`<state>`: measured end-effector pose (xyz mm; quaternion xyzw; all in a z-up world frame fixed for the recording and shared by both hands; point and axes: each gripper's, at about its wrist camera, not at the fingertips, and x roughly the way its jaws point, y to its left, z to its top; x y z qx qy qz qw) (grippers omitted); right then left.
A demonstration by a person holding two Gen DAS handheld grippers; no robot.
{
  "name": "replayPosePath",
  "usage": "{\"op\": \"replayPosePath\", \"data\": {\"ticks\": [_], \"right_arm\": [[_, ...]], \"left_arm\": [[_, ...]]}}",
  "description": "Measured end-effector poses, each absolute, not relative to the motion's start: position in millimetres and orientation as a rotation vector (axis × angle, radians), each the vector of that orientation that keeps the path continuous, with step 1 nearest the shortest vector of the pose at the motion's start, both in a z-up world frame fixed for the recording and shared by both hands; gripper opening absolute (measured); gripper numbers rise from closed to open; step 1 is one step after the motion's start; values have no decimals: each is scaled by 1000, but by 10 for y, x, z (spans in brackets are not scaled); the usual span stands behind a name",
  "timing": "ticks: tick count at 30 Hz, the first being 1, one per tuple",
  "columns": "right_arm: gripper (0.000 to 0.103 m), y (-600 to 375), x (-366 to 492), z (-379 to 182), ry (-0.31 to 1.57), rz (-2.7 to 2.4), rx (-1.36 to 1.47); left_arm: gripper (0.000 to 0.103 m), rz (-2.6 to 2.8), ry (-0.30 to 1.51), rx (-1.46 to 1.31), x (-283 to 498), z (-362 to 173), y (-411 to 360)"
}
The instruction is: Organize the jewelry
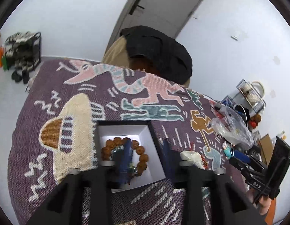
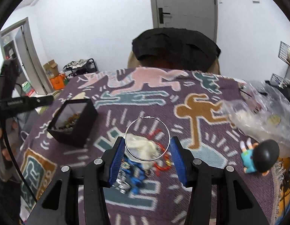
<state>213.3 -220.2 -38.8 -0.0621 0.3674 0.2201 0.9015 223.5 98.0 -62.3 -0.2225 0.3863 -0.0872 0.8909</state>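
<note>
Table cloth (image 2: pixel 182 187): a purple woven cloth with cartoon figures is covering the whole work surface, and its coarse weave is likely to snag thin wire, so the piece is best carried clear of it.
Black box (image 2: pixel 73 123): it is sitting open-topped at the left of the right wrist view, well apart from the pile; the drop is best aimed over its white inside, not its rim.
Plastic bag (image 2: pixel 261 120): it is lying crumpled at the right edge, out of the path to the box.
Doll (image 2: pixel 257 155): it is lying just below the bag, near the right finger, so a swing to the left is keeping clear of it.
Jewelry pile (image 2: pixel 143 150): a cream pouch, a red ring and blue pieces are lying under the gripper; nothing appears to be dragging up with the hoop, though blur makes this uncertain.
Bead bracelet (image 1: pixel 124 153): the brown beads are lying already in the box bottom, under the left fingers.
Left gripper (image 1: pixel 146 159): its jaws are standing apart above the box with nothing between them; I judge it should be drawing aside to free the opening.
Right gripper (image 2: pixel 147 155): its blue pads are pressing the hoop from both sides.
Hoop earring (image 2: pixel 147 137): the thin silver ring is hanging between the pads above the pile; a light, steady squeeze is advisable, since the wire looks easy to bend or spring out.
</note>
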Motion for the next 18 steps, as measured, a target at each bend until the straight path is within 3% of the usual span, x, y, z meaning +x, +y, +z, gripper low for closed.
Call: {"op": "replayPosePath", "data": {"ticks": [1, 2, 18], "right_arm": [[50, -2127, 2136, -375, 758, 465, -132], [50, -2044, 2141, -362, 756, 475, -135], [50, -847, 2242, -344, 785, 649, -153]], "left_arm": [[63, -176, 786, -468, 2206, -619, 1014], [67, -168, 765, -469, 2163, -605, 1050], [68, -71, 711, -476, 1808, -545, 1611]]}}
